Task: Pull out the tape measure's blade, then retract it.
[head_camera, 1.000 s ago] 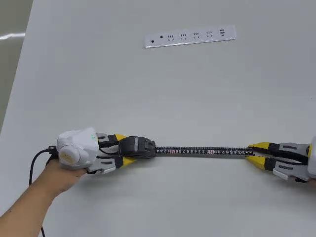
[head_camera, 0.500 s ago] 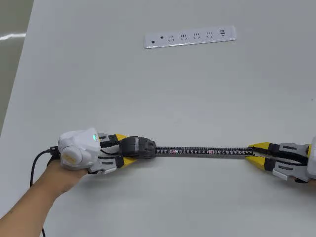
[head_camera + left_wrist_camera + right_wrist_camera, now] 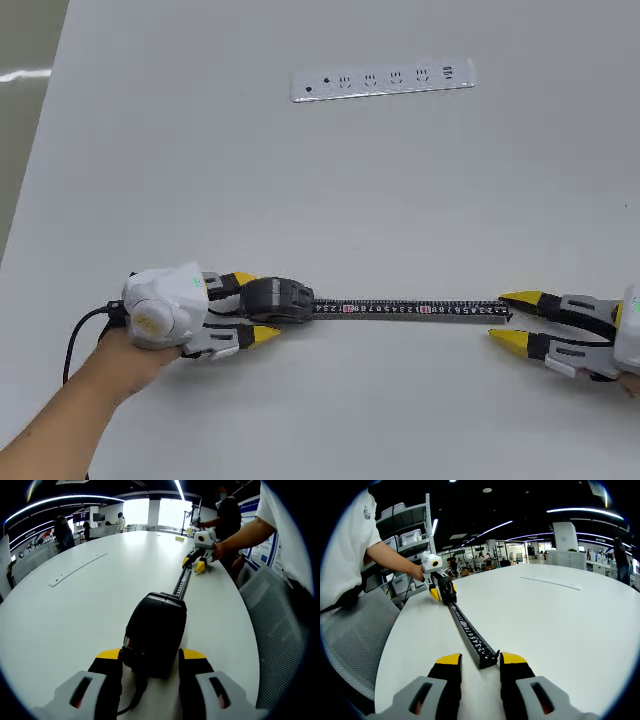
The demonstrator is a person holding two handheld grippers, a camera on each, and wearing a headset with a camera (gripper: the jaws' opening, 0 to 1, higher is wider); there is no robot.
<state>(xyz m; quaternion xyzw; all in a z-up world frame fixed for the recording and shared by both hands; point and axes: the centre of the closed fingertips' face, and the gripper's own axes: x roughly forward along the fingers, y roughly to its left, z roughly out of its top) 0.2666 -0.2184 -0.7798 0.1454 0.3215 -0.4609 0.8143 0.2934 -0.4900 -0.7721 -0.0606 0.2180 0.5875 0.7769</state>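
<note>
Clamping the light, rigid black plastic tape measure case on the white table, left gripper anchors it; right gripper gapes, released, around the thin springy blade, best pinched at its end hook.

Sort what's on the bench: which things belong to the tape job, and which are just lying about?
Job: tape case, blade, left gripper, right gripper.
Lying about: power strip.
</note>
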